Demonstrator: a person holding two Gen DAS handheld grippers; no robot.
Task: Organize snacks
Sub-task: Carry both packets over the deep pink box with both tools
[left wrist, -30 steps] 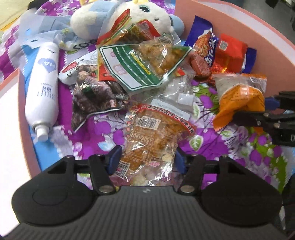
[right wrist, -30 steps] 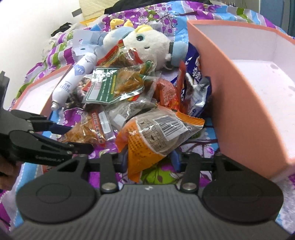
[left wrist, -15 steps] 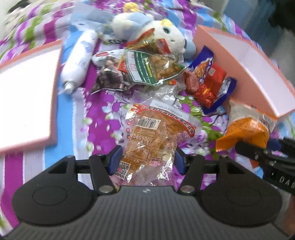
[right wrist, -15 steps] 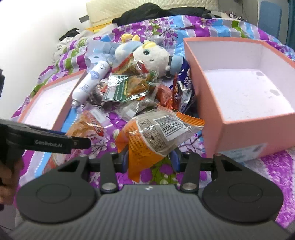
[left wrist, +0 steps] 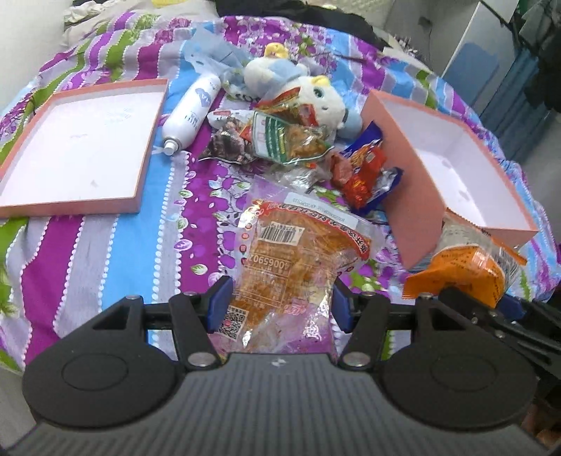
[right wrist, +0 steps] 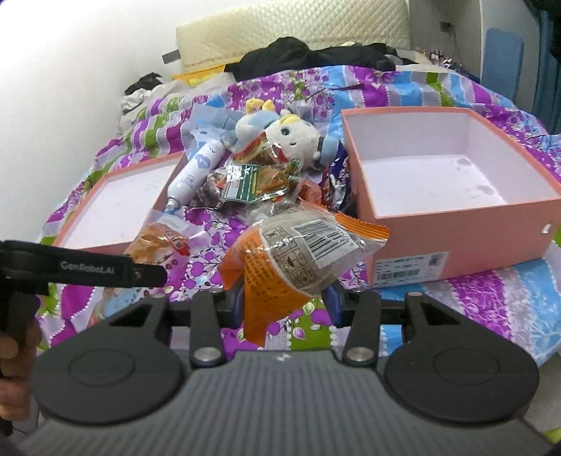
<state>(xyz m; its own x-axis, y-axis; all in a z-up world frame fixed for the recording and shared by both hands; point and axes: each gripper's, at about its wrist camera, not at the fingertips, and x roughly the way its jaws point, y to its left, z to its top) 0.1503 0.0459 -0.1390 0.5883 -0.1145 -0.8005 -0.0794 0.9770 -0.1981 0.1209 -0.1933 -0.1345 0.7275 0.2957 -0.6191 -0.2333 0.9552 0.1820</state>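
Observation:
My left gripper (left wrist: pixel 278 305) is shut on a clear snack bag with orange-brown pieces and a barcode (left wrist: pixel 298 252), held above the bedspread. My right gripper (right wrist: pixel 284 301) is shut on an orange snack bag with a grey barcode panel (right wrist: pixel 301 252), also lifted. In the left wrist view that orange bag (left wrist: pixel 466 266) shows at the right, in front of the deep pink box (left wrist: pixel 413 196). In the right wrist view the left gripper's bag (right wrist: pixel 157 242) hangs at the left. A pile of snack packets (left wrist: pixel 291 143) lies between the pink lid (left wrist: pixel 80 147) and the box (right wrist: pixel 452 224).
A white spray bottle (left wrist: pixel 193 112) and a plush toy (left wrist: pixel 315 94) lie by the pile on the purple floral bedspread (left wrist: pixel 105 252). Dark clothes (right wrist: pixel 315 56) and a cream headboard (right wrist: pixel 291 28) are at the far end. A person's hand (right wrist: pixel 14 347) holds the left tool.
Both grippers have risen and pulled back from the pile with their bags, so the lid, the box and more of the bed have come into view. The left view has rolled.

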